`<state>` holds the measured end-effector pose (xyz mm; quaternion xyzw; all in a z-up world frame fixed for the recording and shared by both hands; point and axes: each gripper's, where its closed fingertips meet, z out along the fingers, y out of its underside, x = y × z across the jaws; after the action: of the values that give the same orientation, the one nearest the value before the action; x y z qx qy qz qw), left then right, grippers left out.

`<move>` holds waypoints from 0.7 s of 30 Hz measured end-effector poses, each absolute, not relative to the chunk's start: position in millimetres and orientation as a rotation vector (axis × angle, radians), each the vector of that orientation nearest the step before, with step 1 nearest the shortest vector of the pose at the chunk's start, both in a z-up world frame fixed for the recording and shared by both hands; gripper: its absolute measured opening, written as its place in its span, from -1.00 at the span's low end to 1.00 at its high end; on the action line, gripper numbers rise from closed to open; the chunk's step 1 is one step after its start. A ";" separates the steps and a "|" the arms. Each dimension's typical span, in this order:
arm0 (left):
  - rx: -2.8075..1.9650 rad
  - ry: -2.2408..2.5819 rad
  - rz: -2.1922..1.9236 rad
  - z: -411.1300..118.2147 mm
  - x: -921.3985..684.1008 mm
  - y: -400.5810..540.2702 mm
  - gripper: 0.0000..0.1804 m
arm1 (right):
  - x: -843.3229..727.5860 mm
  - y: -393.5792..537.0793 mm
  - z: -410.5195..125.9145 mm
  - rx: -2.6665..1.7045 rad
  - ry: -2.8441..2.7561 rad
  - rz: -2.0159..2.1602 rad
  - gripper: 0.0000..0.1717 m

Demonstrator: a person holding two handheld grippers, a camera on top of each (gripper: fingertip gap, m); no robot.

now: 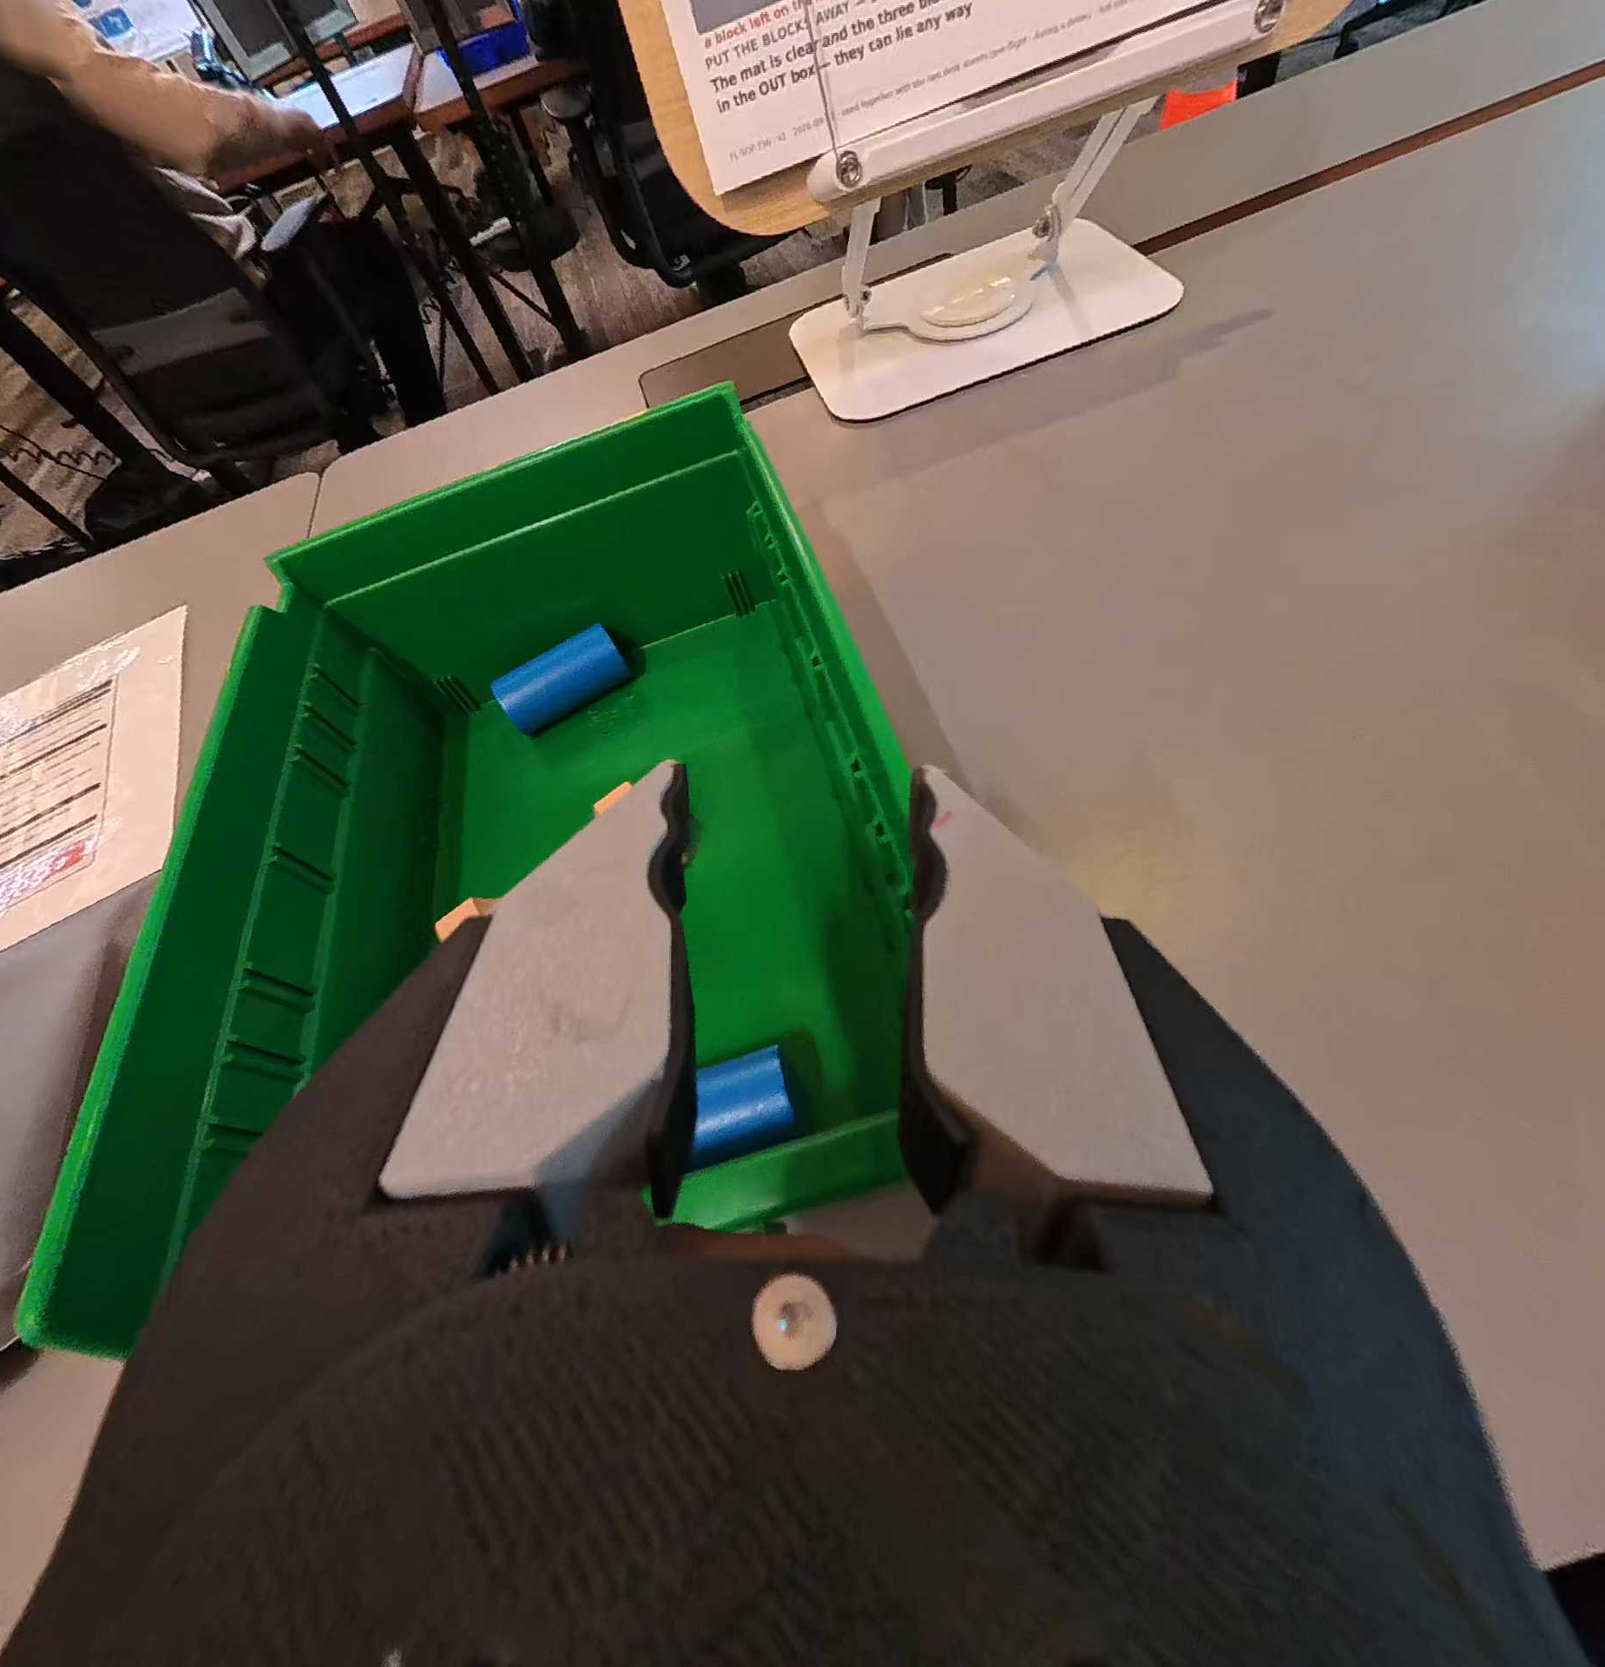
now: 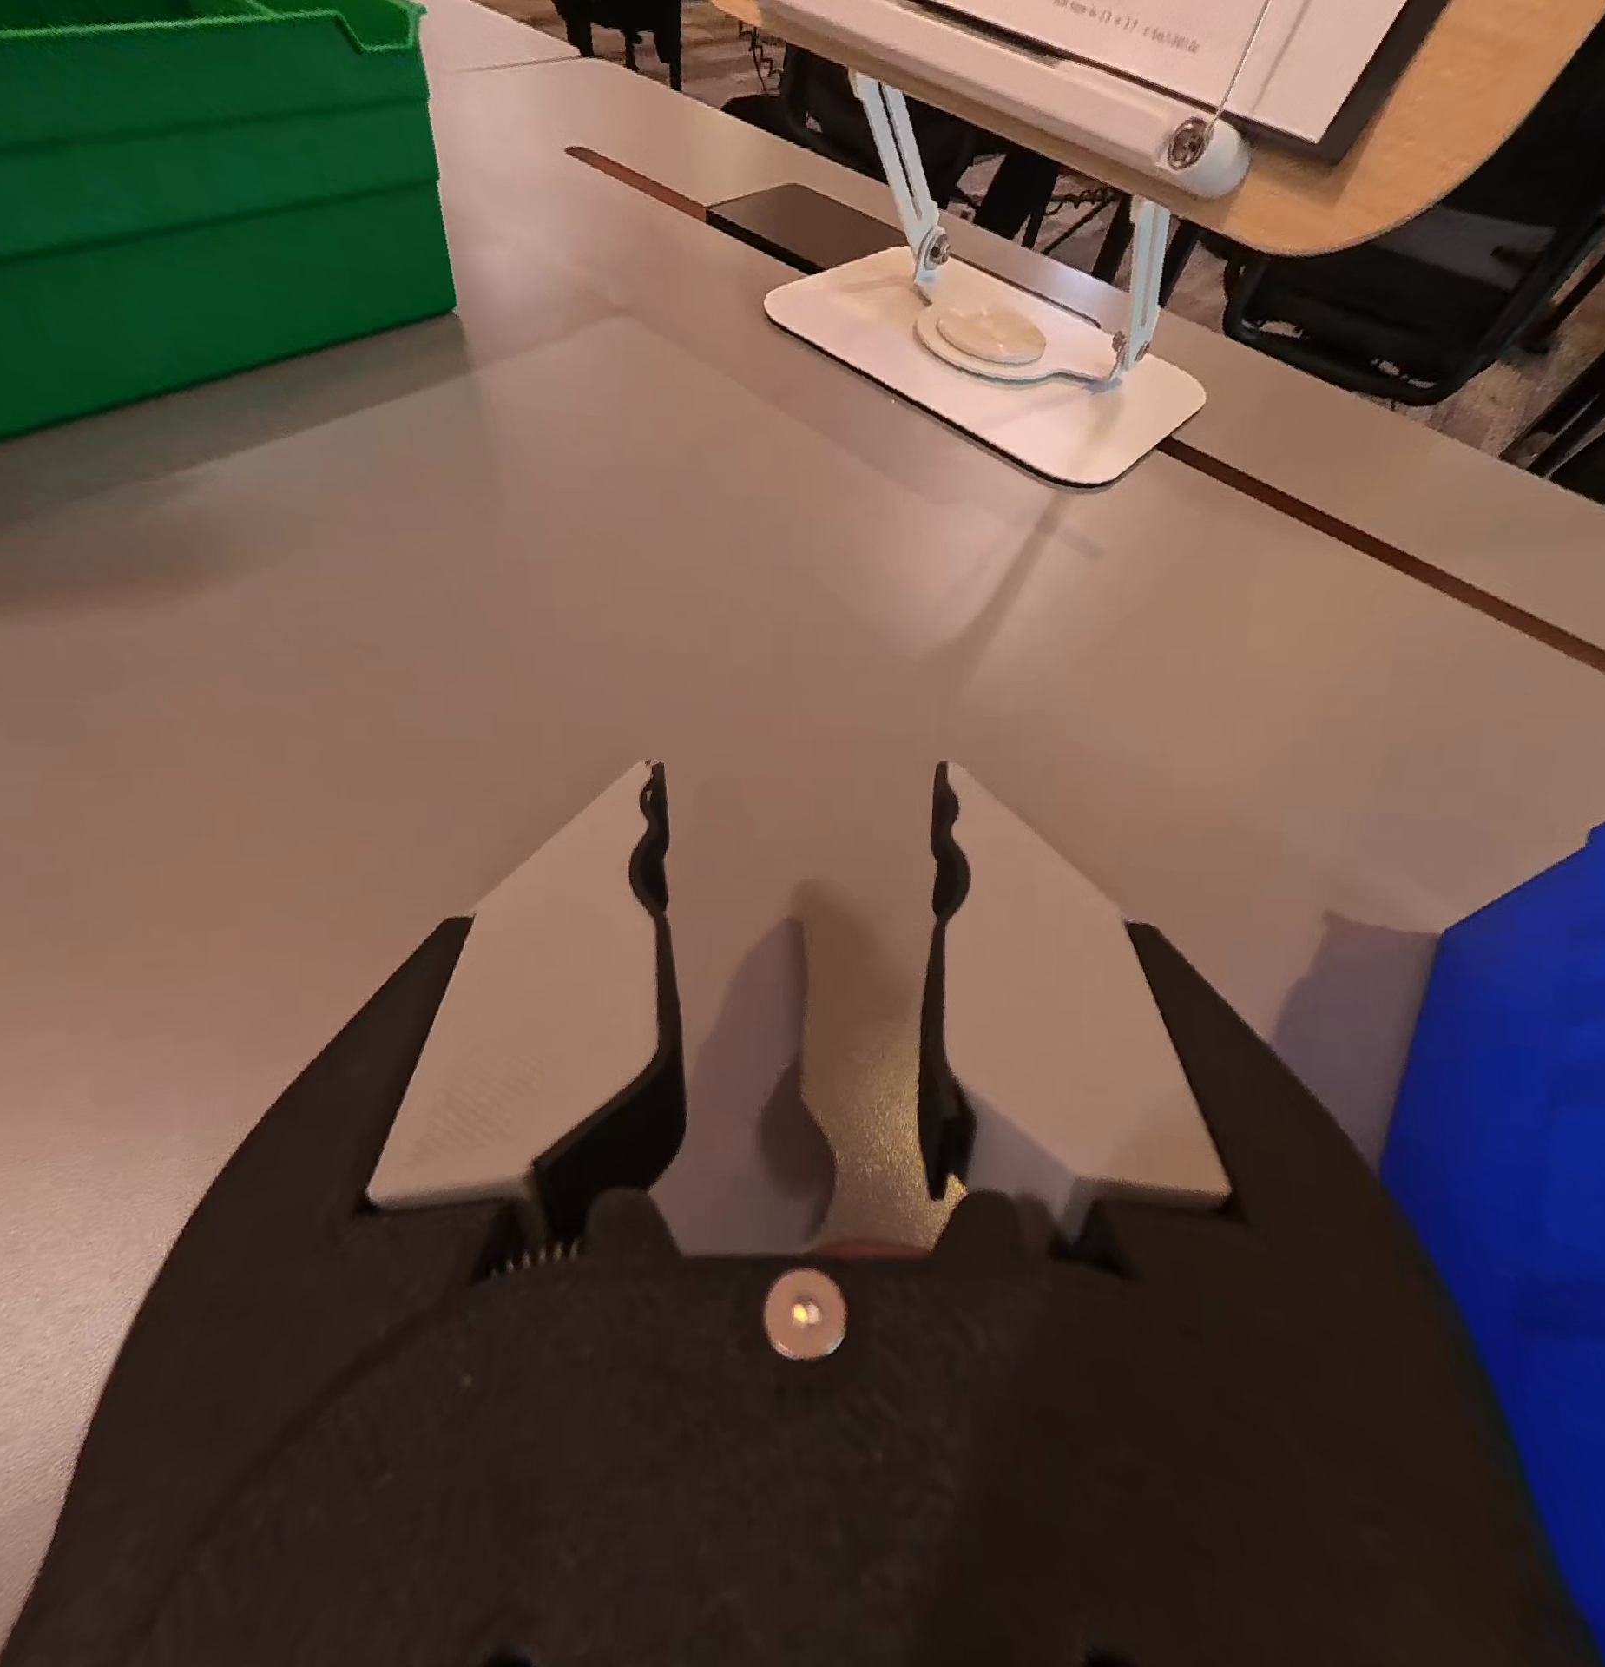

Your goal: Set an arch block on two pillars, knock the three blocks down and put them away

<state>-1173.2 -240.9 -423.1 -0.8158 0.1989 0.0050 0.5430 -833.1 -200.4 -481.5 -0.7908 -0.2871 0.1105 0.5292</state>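
Observation:
In the left wrist view my left gripper [image 1: 794, 785] is open and holds nothing, hovering over the green bin [image 1: 266, 902]. One blue cylinder block [image 1: 559, 676] lies at the bin's far wall. A second blue cylinder [image 1: 744, 1105] lies at the near wall, seen between my fingers. Bits of a pale wooden block [image 1: 460, 920] peek out from behind my left finger [image 1: 582, 947] on the bin floor. In the right wrist view my right gripper [image 2: 798, 776] is open and holds nothing above the grey mat [image 2: 600, 586]. The green bin [image 2: 194, 225] stands far left of it.
A white stand [image 1: 988, 334] holding an instruction board is at the back of the table, also in the right wrist view [image 2: 988, 379]. A blue box [image 2: 1538, 1173] is at the right edge. A laminated sheet [image 1: 50, 776] lies left of the bin. A person sits in the background. My right fingertips sit around 35 cm from my left ones. The right gripper is farther from the blue cylinder block [image 1: 559, 676], some 45 cm, than the left, some 20 cm.

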 end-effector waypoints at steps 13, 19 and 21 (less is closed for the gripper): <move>-2.178 0.438 0.022 -442.0 -1219.5 -142.9 -0.43 | -833.9 -203.0 -479.7 -1.855 -0.702 0.230 -0.41; -2.378 0.342 -0.001 -490.9 -1237.0 -90.7 -0.29 | -841.0 -205.8 -481.3 -1.853 -0.725 0.234 -0.41; -2.435 0.254 -0.016 -507.7 -1246.5 -79.5 -0.22 | -843.2 -206.2 -482.3 -1.853 -0.736 0.229 -0.41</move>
<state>-1246.5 -79.5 -507.7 -0.9355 0.0977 -0.0061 0.3396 -843.2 -206.2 -482.3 -0.7788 -0.3093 0.0961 0.5372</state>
